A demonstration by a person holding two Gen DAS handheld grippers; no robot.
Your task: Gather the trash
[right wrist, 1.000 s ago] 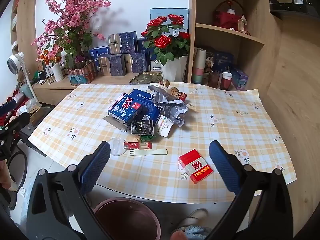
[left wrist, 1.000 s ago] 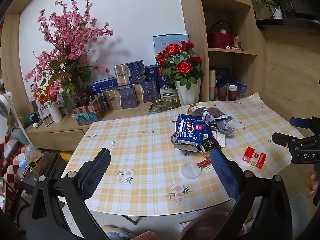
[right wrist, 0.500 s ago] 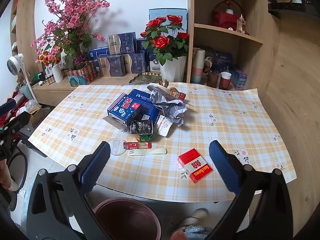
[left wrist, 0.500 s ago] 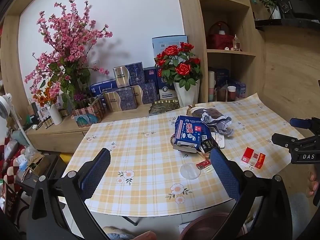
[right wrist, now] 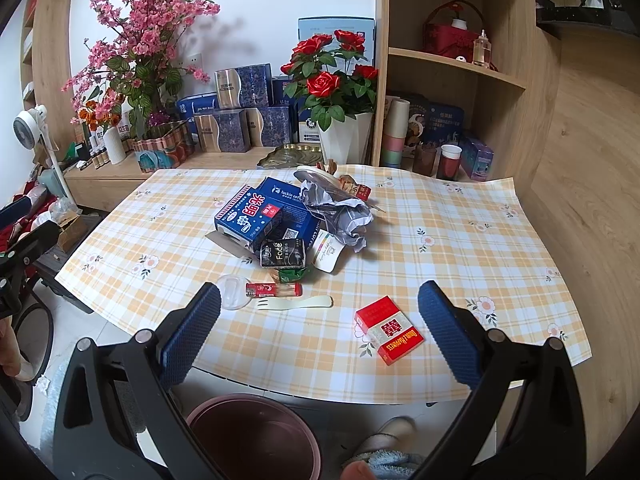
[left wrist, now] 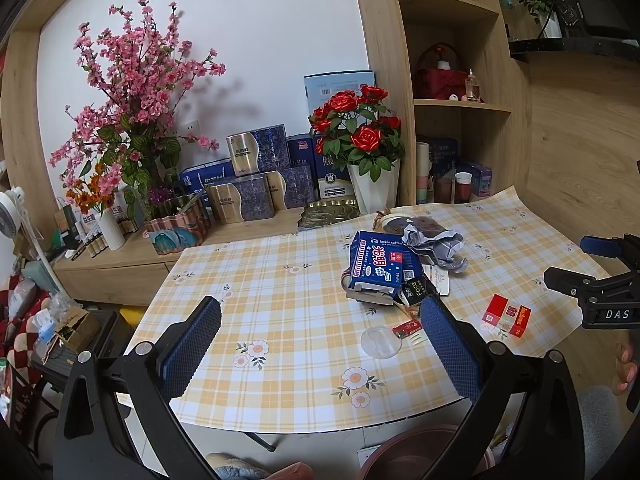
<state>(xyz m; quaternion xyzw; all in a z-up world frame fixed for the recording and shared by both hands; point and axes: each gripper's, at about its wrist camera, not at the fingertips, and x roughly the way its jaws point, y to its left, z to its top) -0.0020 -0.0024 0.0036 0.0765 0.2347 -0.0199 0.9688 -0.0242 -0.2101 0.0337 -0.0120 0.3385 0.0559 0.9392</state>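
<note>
both grippers, left gripper and right gripper, hang wide open, empty. red cardboard cigarette pack lies at the right's one o'clock, probably nearest. round maroon plastic bin waits at six o'clock for drops.

On the table, the cigarette pack lies right of the fork, before the litter pile.

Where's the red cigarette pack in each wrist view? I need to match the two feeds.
Left wrist view: red cigarette pack lies at the right, on the checked tablecloth, right of this gripper's right finger.
Right wrist view: the pack lies low and centre-right, near the table's front edge, just left of the right finger.
Shared landmark: the blue carton in the trash pile.
</note>
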